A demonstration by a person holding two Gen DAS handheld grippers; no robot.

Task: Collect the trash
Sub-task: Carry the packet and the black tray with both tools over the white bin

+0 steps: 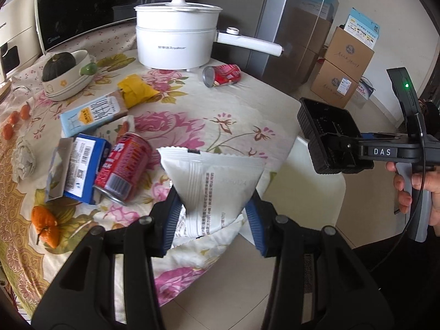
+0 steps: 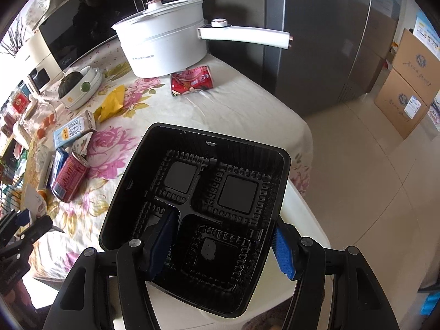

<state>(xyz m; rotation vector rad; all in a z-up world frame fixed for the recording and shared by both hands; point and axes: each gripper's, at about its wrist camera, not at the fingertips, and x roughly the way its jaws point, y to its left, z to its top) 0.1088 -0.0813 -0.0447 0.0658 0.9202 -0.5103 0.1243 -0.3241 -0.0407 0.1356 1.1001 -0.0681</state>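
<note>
Left wrist view: on the floral tablecloth (image 1: pixel 236 115) a tangerine (image 1: pixel 46 227) is seen at the far left, then a blue carton (image 1: pixel 82 167) with a red can (image 1: pixel 123 169) lying against it. In the centre a white wrapper (image 1: pixel 217 187) is pinched between the blue pads of the left gripper (image 1: pixel 214 220), held above the table edge. A second red can (image 1: pixel 224 74) lies near a white pot (image 1: pixel 176 35). At the right a black tray (image 1: pixel 327 132) is clamped by the right gripper (image 1: pixel 343 151), carried by a hand (image 1: pixel 418 189).

In the right wrist view the tray (image 2: pixel 242 148), empty inside, is gripped across one corner, one pad inside, the other outside its wall.
</note>
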